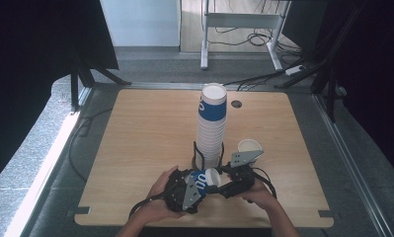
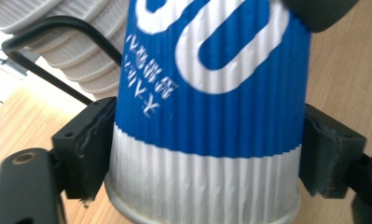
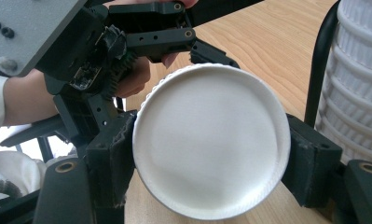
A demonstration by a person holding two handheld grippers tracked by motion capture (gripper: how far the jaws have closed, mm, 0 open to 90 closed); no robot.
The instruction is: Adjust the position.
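While the tall cup stack (image 1: 211, 128) stood mid-table (image 1: 135, 148) in the high view, both grippers met on a blue-and-white cup (image 1: 204, 177). The left gripper (image 2: 207, 154) view showed its pads clamped on the cup's (image 2: 211, 93) base; the right gripper (image 3: 211, 163) view showed its pads pressing the cup's white rim (image 3: 211, 144).

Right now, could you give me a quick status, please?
Left tool clamps blue cup near base. Right tool grips its rim end. Cup stack close behind.
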